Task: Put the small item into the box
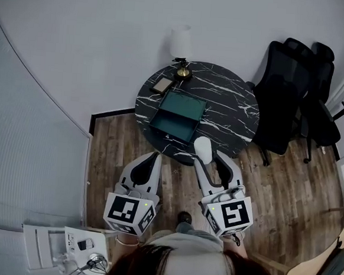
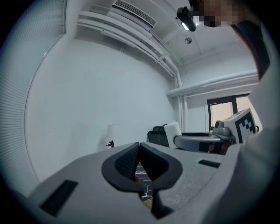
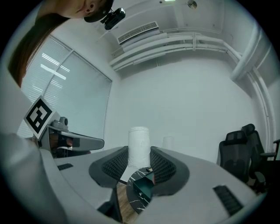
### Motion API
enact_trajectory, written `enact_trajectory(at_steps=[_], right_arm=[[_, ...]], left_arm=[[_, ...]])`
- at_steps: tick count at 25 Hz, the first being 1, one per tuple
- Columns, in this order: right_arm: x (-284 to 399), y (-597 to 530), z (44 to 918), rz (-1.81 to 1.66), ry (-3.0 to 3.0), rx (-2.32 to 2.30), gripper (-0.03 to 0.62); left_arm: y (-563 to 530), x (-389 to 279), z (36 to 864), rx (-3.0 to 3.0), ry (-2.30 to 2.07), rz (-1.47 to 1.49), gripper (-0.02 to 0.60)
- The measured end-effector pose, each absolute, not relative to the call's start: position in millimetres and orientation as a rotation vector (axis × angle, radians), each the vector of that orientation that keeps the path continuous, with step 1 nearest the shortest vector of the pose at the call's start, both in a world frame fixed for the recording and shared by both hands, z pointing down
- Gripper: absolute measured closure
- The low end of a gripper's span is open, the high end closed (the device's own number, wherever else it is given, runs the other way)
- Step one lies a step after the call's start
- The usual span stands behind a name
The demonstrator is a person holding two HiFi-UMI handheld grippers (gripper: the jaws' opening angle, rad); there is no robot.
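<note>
Item: white cylinder (image 1: 203,149), upright between the pads of the right gripper (image 1: 213,161). In the head view it sits just over the near edge of the table (image 1: 234,103). It is not in the box.
Right gripper: clamped on the item. In the right gripper view the pads press on both sides of it (image 3: 139,146), with the jaws set wide around it.
Box: teal (image 1: 178,116), open, on the near half of the table. Nothing is visible inside it. The right gripper view shows it below and beyond the item (image 3: 142,189).
Left gripper: jaws together at the tips (image 2: 139,145) and nothing identifiable held. A red fleck shows low in the gap, too small to name. In the head view the left gripper (image 1: 154,156) is beside the right one, over the floor (image 1: 112,147) short of the table.
Table, other: tan object (image 1: 162,84) and lamp (image 1: 181,48) at the far side, apart from the box.
Room: dark chairs (image 1: 294,96) right of the table.
Done (judged): item picked up and carried near the table.
Left (judged): reach over the box, lower the item in, release. Whether the lid must then be closed cannot be told.
</note>
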State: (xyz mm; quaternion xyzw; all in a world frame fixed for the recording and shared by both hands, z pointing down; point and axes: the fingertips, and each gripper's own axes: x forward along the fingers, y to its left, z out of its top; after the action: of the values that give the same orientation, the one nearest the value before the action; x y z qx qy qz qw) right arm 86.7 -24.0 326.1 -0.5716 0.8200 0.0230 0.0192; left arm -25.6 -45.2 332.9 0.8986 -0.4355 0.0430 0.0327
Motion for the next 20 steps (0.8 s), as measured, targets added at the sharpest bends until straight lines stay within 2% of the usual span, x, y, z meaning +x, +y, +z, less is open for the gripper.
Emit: enact_trajectory(at_steps=[20], right_arm=[[86.5, -48.5, 334.2, 0.02, 2.605, -1.676, 0.419]], left_arm=[[-66.8, -18.7, 339.5, 2.74, -1.375, 0.17, 0.574]])
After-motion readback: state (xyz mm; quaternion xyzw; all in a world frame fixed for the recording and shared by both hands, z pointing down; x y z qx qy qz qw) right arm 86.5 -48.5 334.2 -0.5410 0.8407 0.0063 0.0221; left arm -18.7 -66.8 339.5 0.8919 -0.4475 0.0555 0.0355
